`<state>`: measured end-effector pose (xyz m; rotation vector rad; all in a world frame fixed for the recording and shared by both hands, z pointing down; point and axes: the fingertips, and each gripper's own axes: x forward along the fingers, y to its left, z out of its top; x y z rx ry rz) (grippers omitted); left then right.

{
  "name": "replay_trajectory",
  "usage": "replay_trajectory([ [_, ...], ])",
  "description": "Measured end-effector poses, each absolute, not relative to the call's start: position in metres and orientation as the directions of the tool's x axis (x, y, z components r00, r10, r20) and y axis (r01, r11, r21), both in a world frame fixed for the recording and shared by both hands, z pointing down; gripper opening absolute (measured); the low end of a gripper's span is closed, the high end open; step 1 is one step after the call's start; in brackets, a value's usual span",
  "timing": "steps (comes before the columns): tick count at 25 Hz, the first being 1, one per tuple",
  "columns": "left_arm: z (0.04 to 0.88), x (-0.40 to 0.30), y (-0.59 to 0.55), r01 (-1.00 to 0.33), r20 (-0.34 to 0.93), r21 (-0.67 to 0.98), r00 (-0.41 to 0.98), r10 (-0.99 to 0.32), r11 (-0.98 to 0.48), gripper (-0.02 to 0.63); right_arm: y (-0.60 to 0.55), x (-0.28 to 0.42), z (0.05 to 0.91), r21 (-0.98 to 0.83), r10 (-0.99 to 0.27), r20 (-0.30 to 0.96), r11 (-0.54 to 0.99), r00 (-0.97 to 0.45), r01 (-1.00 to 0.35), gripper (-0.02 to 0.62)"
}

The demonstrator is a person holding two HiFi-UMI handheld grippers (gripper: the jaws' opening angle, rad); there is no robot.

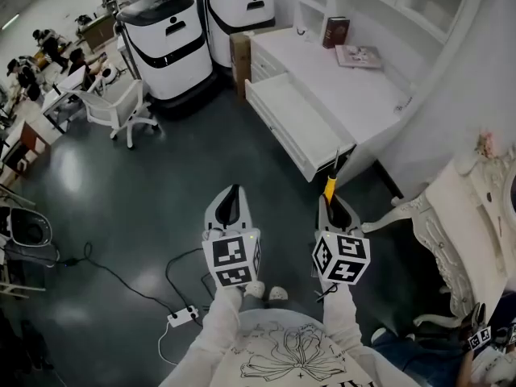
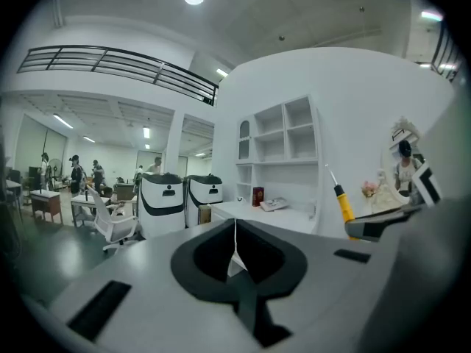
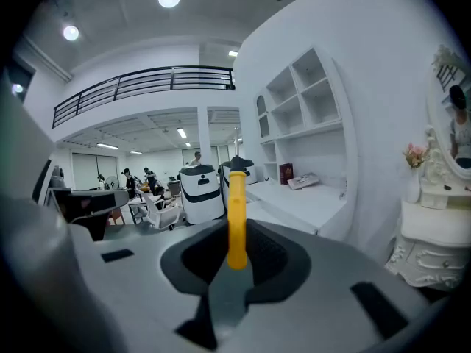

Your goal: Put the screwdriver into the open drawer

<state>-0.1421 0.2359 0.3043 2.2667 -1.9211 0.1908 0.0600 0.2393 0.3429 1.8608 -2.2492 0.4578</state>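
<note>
The screwdriver (image 1: pixel 330 186) has a yellow handle and a thin metal shaft, and it points up and away from me. My right gripper (image 1: pixel 331 202) is shut on its handle; in the right gripper view the yellow handle (image 3: pixel 236 215) stands upright between the jaws of the right gripper (image 3: pixel 237 262). The open drawer (image 1: pixel 284 127) juts from the white desk (image 1: pixel 322 75), just beyond the screwdriver's tip. To the left, my left gripper (image 1: pixel 232 196) hangs over the dark floor. Its jaws meet with nothing between them in the left gripper view (image 2: pixel 235 247), where the screwdriver (image 2: pixel 344 203) shows at the right.
A book (image 1: pixel 336 31) and a flat item (image 1: pixel 359 56) lie on the desk. Two white-and-black machines (image 1: pixel 165 43) stand behind the drawer, with an office chair (image 1: pixel 117 107) to their left. A power strip (image 1: pixel 182 317) and cables lie on the floor. An ornate white table (image 1: pixel 463 224) is at the right.
</note>
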Motion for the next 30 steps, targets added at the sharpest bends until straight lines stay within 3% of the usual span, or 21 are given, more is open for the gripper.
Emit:
replay_trajectory([
  [18, 0.326, -0.11, 0.217, -0.993, 0.256, 0.038, 0.121, -0.959, -0.115, 0.008, 0.212, 0.088, 0.367, -0.164, -0.888, 0.376, 0.218, -0.265, -0.962, 0.069],
  [30, 0.341, -0.101, 0.109, -0.986, 0.27, 0.052, 0.164, -0.949, -0.156, 0.008, 0.115, 0.096, 0.381, -0.161, -0.888, 0.395, 0.187, -0.236, -0.969, 0.069],
])
